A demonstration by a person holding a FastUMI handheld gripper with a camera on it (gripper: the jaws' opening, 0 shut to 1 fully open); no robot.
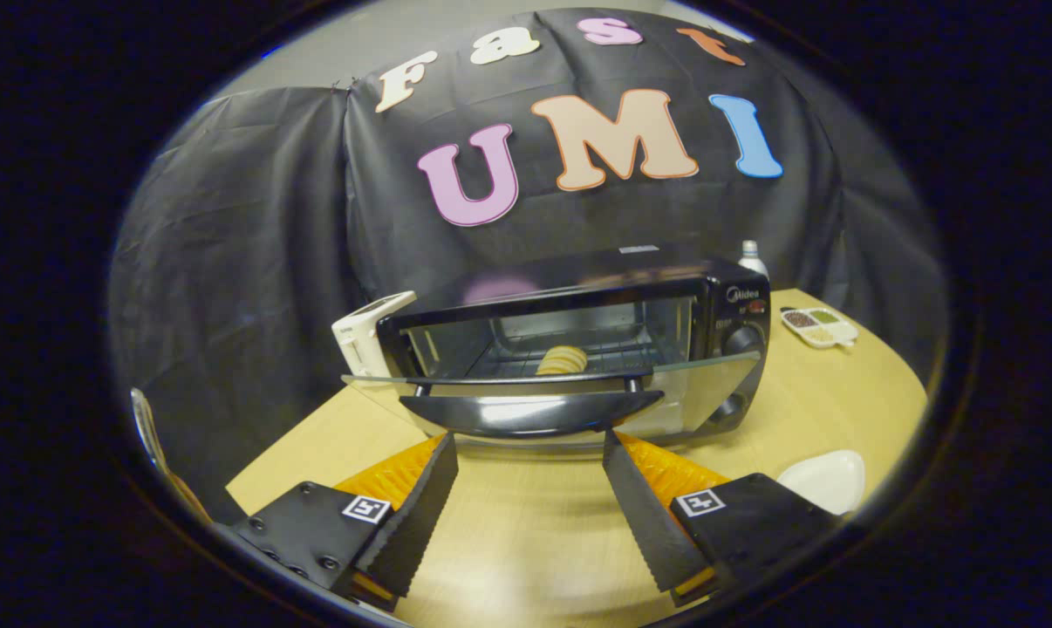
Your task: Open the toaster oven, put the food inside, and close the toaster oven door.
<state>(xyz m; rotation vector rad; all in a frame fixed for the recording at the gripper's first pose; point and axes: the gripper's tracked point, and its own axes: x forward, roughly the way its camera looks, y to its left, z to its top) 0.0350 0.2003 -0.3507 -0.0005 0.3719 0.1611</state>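
A black toaster oven [578,296] stands on the wooden table [526,532] just beyond my fingers. Its glass door [700,388] hangs down and open, nearly level, with the curved black handle [530,412] along its front edge. A ridged, pale yellow piece of food [562,359] lies on the wire rack inside the oven. My gripper [530,445] is open, its fingertips just under and in front of the door handle, with nothing between them.
A white appliance [365,336] stands against the oven's left side. A white bottle [752,258] rises behind the oven on the right. A small divided dish [819,326] with fillings sits at the right, and a white plate [827,480] lies by my right finger.
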